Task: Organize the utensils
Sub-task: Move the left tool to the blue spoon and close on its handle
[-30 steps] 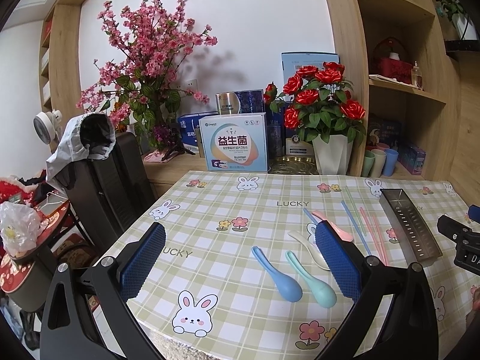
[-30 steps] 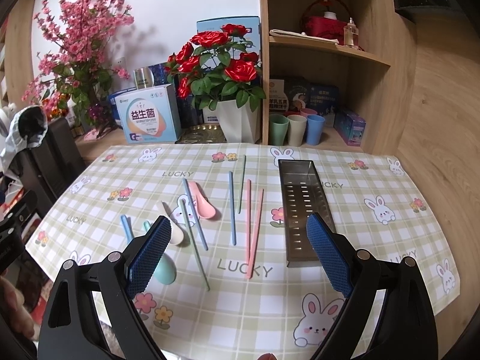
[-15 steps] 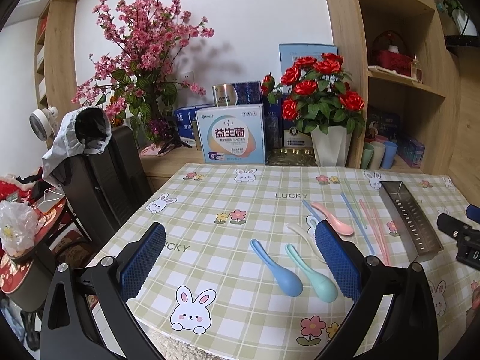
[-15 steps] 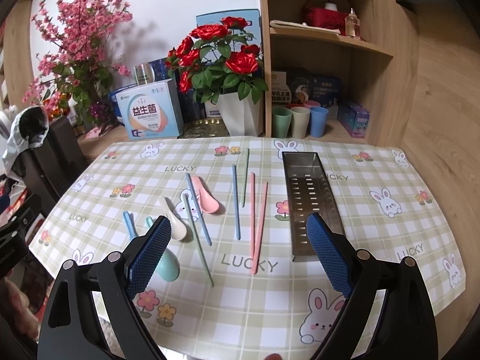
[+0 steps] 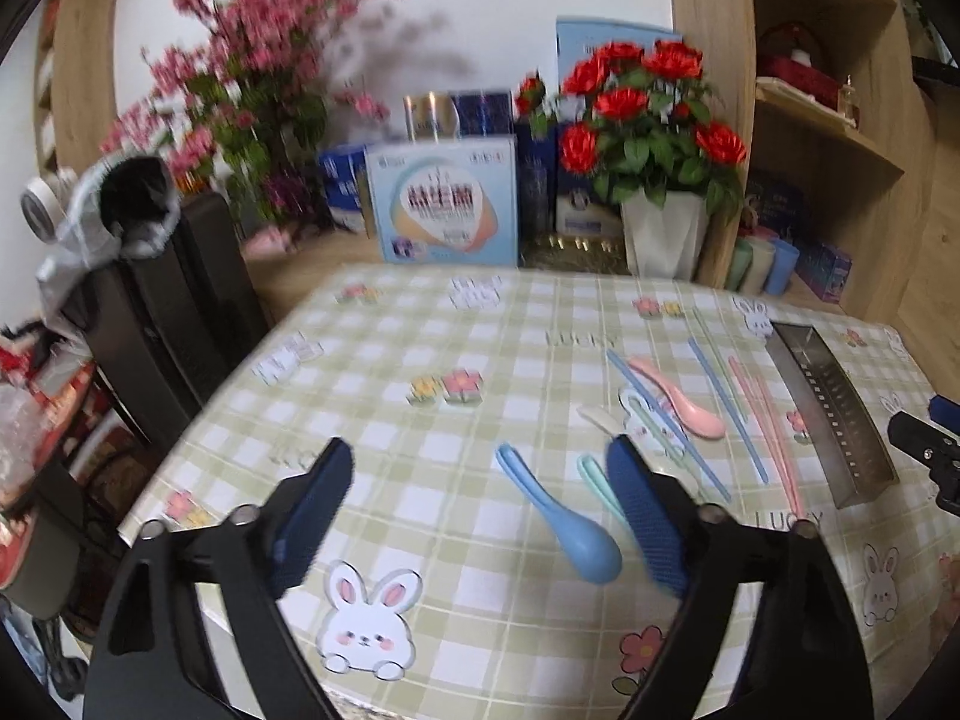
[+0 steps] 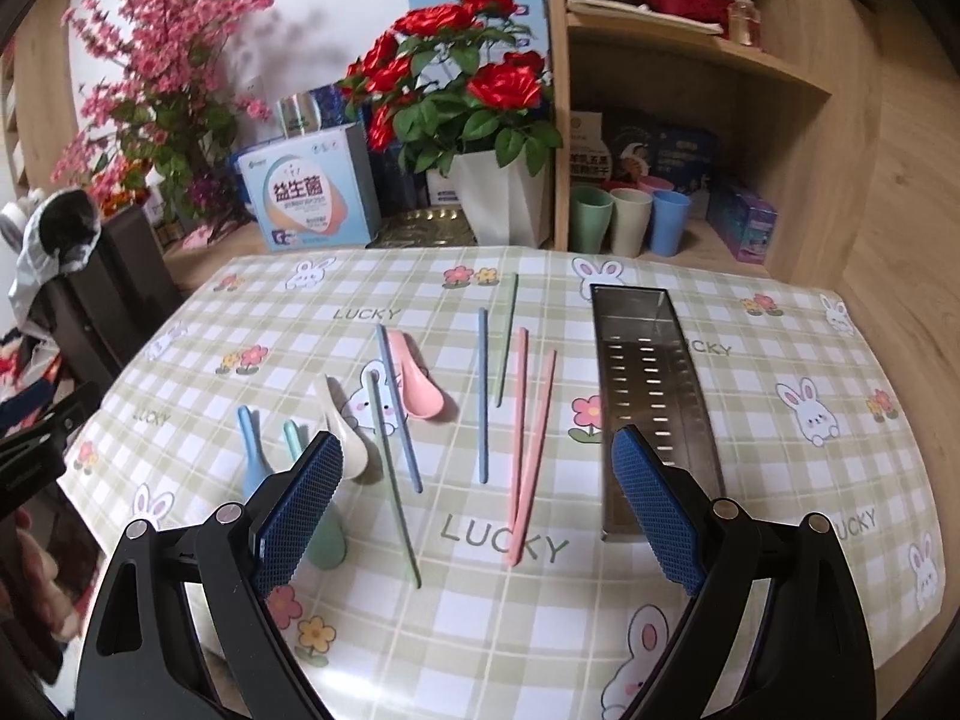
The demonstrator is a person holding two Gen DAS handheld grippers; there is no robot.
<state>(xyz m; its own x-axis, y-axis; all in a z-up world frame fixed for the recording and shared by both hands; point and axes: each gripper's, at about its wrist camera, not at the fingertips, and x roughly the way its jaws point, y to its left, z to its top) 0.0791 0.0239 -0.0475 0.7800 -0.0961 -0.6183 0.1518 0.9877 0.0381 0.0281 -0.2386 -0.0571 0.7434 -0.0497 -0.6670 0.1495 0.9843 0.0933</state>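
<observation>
Pink chopsticks (image 6: 528,450) lie beside steel tray (image 6: 654,396).

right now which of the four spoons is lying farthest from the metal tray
The blue spoon. It lies at the far left end of the row, with the green spoon, white spoon and pink spoon all between it and the metal tray.

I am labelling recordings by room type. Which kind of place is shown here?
Probably a home dining or living corner: a table with a rabbit-print tablecloth, potted red roses beside wooden shelves holding cups, and spoons and chopsticks laid out near a metal tray.
</observation>
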